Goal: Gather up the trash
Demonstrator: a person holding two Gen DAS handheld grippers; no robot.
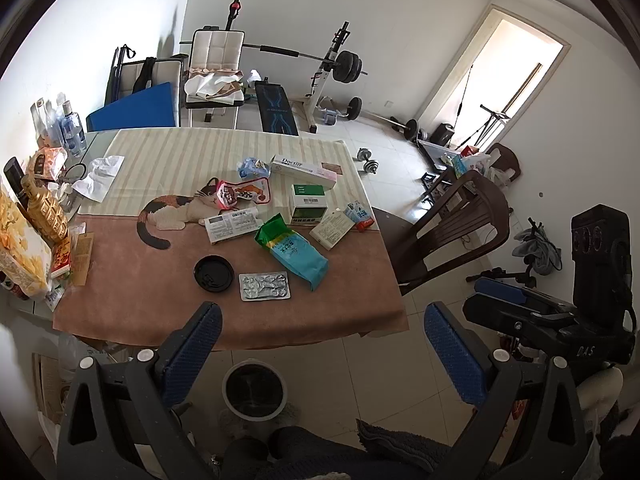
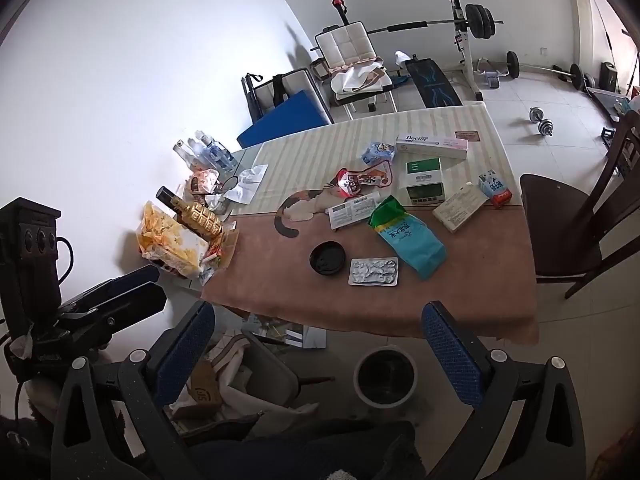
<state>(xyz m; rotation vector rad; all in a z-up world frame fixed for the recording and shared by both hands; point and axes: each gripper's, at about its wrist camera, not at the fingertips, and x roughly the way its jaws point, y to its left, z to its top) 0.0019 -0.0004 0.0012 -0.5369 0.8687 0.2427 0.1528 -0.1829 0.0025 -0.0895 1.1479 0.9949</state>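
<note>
Trash lies scattered on the table (image 1: 160, 304): a black cup lid (image 1: 214, 273), a foil blister pack (image 1: 265, 286), a green-and-blue bag (image 1: 294, 252), a white-green box (image 1: 308, 204), flat cartons and a red wrapper (image 1: 240, 194). The same lid (image 2: 327, 258), blister pack (image 2: 374, 271) and bag (image 2: 408, 236) show in the right wrist view. A round bin (image 1: 255, 390) stands on the floor below the table's near edge; it also shows in the right wrist view (image 2: 385, 376). My left gripper (image 1: 322, 344) and right gripper (image 2: 318, 344) are open, empty, above the floor before the table.
Bottles (image 1: 66, 124), a gold bottle (image 1: 44, 208) and snack bags (image 1: 20, 248) crowd the table's left side. A dark wooden chair (image 1: 448, 224) stands to the right. A weight bench (image 1: 276, 108) and dumbbells (image 1: 368, 160) lie behind. A chair with clutter (image 2: 240, 384) sits lower left.
</note>
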